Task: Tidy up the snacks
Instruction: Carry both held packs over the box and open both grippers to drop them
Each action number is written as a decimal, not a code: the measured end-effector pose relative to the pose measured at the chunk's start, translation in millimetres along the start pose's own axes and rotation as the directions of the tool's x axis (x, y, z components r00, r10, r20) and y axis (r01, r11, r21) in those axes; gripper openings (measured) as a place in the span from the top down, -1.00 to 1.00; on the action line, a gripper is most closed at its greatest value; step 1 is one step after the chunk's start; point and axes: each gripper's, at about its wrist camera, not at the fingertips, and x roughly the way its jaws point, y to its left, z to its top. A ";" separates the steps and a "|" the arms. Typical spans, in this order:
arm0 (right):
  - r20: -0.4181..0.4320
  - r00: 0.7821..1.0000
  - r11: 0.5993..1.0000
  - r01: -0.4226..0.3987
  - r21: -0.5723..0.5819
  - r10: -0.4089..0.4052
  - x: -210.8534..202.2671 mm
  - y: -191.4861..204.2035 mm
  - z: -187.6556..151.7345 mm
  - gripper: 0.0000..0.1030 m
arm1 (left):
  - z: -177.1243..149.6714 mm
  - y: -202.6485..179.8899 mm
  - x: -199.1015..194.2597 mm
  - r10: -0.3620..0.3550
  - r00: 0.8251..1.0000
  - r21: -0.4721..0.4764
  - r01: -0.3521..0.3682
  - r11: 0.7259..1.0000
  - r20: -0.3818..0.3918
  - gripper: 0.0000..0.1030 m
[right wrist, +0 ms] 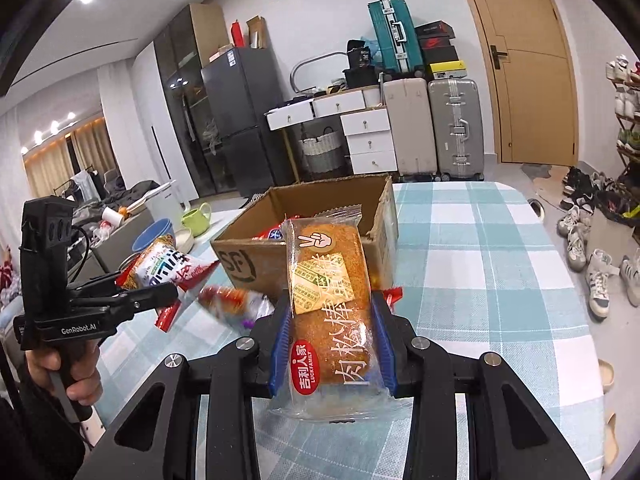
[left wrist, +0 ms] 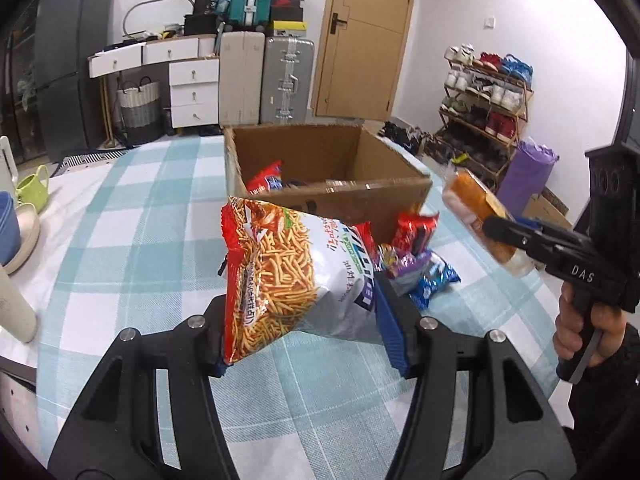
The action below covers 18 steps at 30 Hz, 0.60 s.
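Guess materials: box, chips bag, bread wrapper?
Cardboard box: matte brown corrugated cardboard, torn, rough rim. Chips bag in the left claw: glossy printed film, likely foil-lined; creases shine. Bread wrapper in the right claw: clear thin plastic; bread visible through it.

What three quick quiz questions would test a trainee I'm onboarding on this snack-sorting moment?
1. True or false: the cardboard box already holds snacks.
2. Which gripper holds the bread pack? A) left B) right
3. Fill in: the left gripper is shut on the ____.

Key: 1 true, red packets show inside. 2 B, the right gripper. 3 noodle-snack bag.
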 end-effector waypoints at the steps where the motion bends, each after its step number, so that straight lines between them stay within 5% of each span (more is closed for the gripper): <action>1: 0.007 1.000 1.000 0.003 0.007 -0.003 -0.2 -0.6 2.7 0.29 | 2.9 1.0 -1.4 0.000 1.000 -0.004 0.001 1.000 0.006 -0.07; 18: 0.039 0.999 1.000 0.018 -0.014 -0.018 18.5 9.8 51.8 0.29 | 51.2 2.2 6.8 0.013 0.999 -0.005 -0.013 1.000 0.052 -0.07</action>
